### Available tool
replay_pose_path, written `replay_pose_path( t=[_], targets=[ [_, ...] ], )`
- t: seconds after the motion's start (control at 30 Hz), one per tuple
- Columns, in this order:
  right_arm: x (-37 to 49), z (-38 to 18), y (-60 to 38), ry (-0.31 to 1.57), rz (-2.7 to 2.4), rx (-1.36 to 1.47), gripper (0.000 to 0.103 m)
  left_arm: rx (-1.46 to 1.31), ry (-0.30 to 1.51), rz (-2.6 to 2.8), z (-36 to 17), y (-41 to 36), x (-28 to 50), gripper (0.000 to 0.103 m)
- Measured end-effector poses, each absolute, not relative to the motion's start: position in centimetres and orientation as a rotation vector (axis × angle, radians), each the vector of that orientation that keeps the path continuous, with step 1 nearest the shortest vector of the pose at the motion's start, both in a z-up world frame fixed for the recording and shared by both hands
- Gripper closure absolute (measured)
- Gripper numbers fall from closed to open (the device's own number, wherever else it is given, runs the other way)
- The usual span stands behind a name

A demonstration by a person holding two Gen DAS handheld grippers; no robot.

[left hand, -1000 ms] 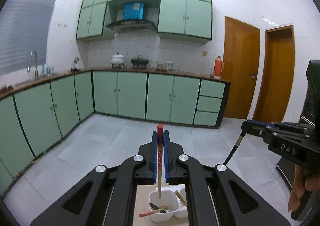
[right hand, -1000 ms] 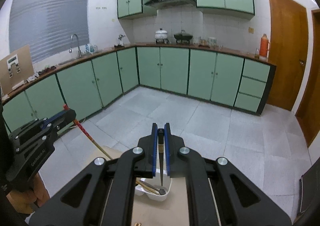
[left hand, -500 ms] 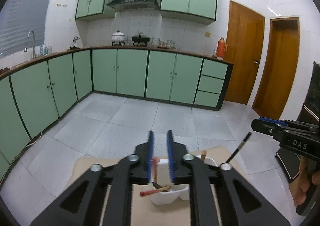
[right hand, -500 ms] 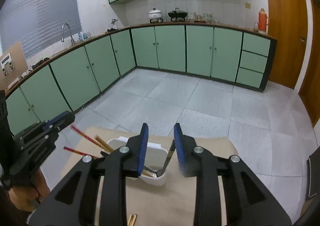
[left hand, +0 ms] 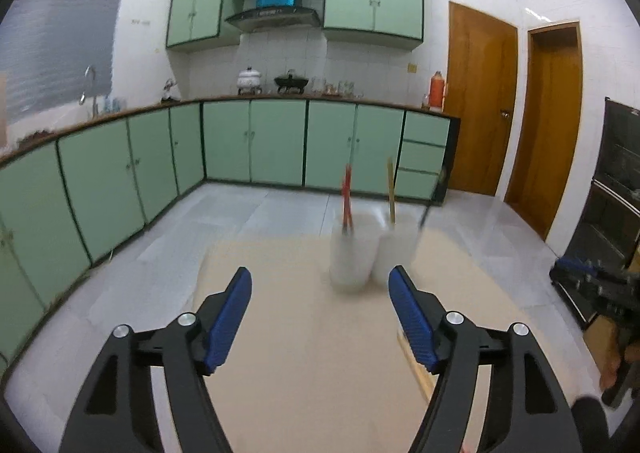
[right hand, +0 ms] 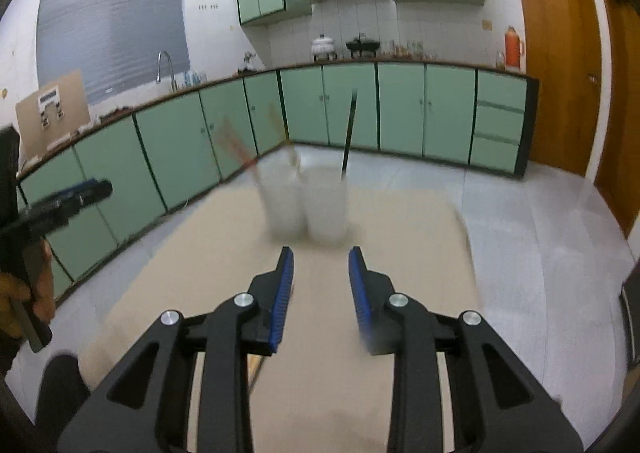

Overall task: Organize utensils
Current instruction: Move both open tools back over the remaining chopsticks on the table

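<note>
A white compartment holder point(left hand: 354, 253) stands blurred on the beige table point(left hand: 296, 353), ahead of my left gripper point(left hand: 320, 279). Red chopsticks point(left hand: 346, 193), a wooden stick point(left hand: 391, 189) and a dark utensil point(left hand: 430, 205) stick up out of it. The left jaws are opening wide with nothing between them. In the right wrist view the holder point(right hand: 308, 205) stands just beyond my right gripper point(right hand: 320, 255), which is open and empty. The dark utensil point(right hand: 349, 133) leans in the holder's right compartment, the red chopsticks point(right hand: 236, 149) in its left.
Light wooden chopsticks point(left hand: 412, 361) lie on the table under the left gripper's right finger. Each view catches the other gripper at its side: right gripper point(left hand: 592, 277), left gripper point(right hand: 60, 201) with a hand point(right hand: 24, 293). Green cabinets point(left hand: 280, 145) and tiled floor lie beyond.
Both grippers let go of their utensils, which now stand in the holder. Both opened, the left widely, and drew back and down toward the table.
</note>
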State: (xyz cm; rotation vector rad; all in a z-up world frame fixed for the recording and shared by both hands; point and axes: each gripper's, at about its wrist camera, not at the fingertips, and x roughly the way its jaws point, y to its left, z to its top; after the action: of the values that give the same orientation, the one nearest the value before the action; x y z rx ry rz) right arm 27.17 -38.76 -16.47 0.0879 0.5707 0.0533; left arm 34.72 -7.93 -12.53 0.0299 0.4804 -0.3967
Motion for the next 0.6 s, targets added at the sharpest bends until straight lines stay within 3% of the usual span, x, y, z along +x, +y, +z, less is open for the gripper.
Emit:
replay_pose_path(
  t=[0.23, 0.6],
  targets=[
    [21.0, -25.4, -34.0, 0.695, 0.076, 0.075, 0.075, -0.021, 0.555, -0.388, -19.6, -6.2, 27.9, 0.030],
    [20.8, -29.8, -28.5, 0.780, 0.179, -0.060, 0.075, -0.013, 0.613, -0.395, -24.2, -6.3, 24.2, 0.030]
  ],
)
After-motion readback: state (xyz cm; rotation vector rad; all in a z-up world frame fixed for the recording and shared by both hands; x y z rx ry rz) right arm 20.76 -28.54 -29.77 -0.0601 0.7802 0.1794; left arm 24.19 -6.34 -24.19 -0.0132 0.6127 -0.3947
